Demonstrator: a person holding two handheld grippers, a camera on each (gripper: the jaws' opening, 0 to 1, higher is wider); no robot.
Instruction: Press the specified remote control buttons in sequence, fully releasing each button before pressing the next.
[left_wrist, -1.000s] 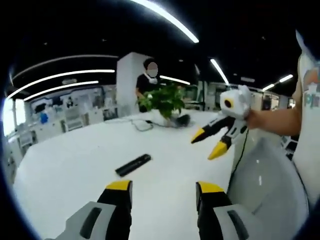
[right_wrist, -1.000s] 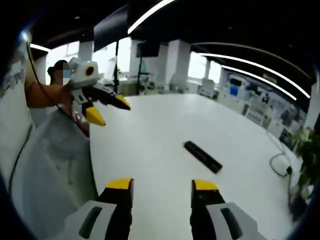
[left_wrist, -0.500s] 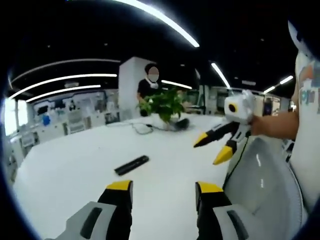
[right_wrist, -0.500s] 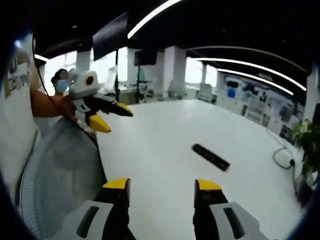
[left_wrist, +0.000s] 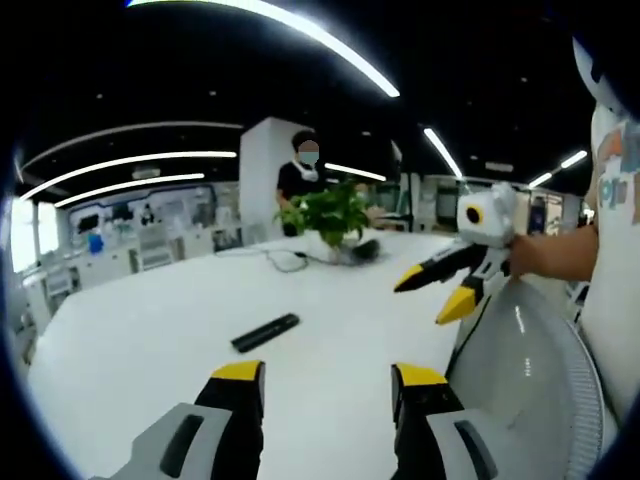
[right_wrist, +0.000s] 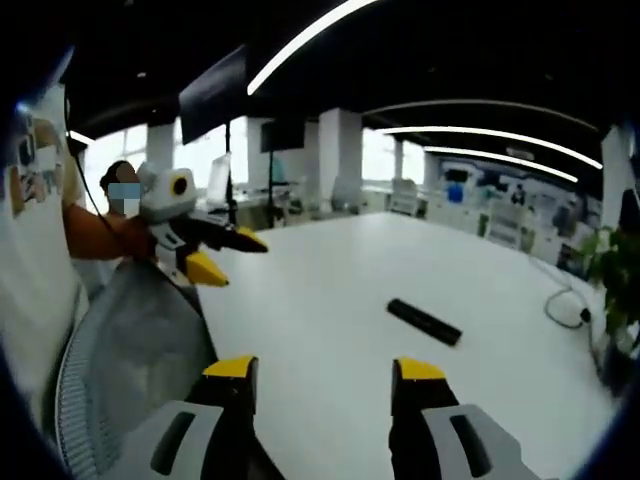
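A black remote control (left_wrist: 265, 332) lies flat on the white table (left_wrist: 150, 330), ahead of my left gripper (left_wrist: 330, 375), whose yellow-tipped jaws stand open and hold nothing. My right gripper (left_wrist: 440, 288) comes in from the right, held up above the table edge, jaws apart. In the right gripper view the same remote control (right_wrist: 424, 322) lies ahead and to the right of my open right gripper (right_wrist: 325, 370). The left gripper (right_wrist: 225, 255) hangs at the left over the table's edge, open.
A potted green plant (left_wrist: 330, 208) and a black cable (left_wrist: 285, 260) sit at the table's far side, with a person standing behind them. A grey mesh chair back (left_wrist: 530, 360) stands at the near edge, also seen as the chair back (right_wrist: 140, 340).
Both cameras have tilted slightly, so the views show the table from lower down. The remote has not moved. Both grippers stay open, held above the table edge.
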